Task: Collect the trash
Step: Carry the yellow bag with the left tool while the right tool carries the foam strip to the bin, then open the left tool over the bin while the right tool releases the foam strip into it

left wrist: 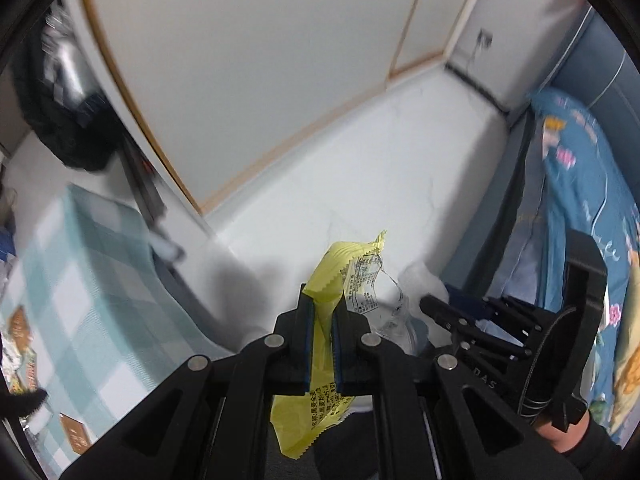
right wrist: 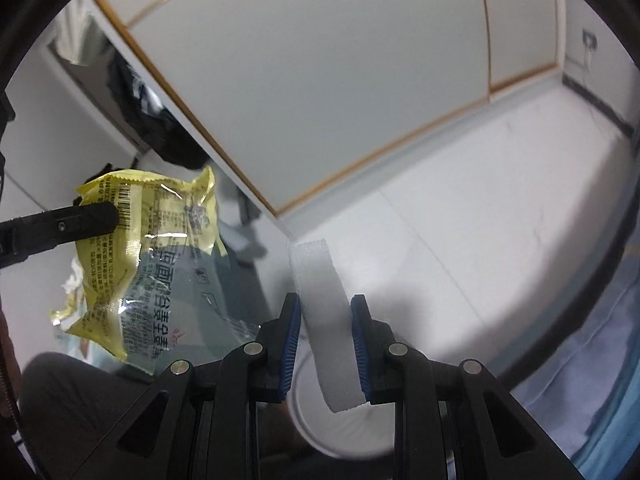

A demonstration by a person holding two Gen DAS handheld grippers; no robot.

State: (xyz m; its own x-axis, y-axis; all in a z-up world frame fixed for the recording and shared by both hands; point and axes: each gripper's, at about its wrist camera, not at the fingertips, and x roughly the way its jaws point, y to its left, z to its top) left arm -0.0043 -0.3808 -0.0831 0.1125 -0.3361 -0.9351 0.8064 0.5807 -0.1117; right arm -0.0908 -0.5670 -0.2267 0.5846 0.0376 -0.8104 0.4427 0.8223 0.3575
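Left wrist view: left gripper (left wrist: pixel 322 344) pinches a yellow wrapper (left wrist: pixel 320 280), pads pressed tight on it above the white floor (left wrist: pixel 360 184). Wrapper sticks out past the tips and hangs below them. Right gripper (left wrist: pixel 436 312) sits just to the right, a hand (left wrist: pixel 560 436) behind it. Checked cloth (left wrist: pixel 92 280) at left, blue bedding (left wrist: pixel 580 208) at right.

Right wrist view: right gripper (right wrist: pixel 325 344) clamps a white foam strip (right wrist: pixel 324 312) between its blue pads, jaws narrowly apart. Strip juts forward, tilted. Wrapper (right wrist: pixel 152 256) hangs at left from the left gripper's tip. White rim of a bin (right wrist: pixel 320 436) lies below the strip.
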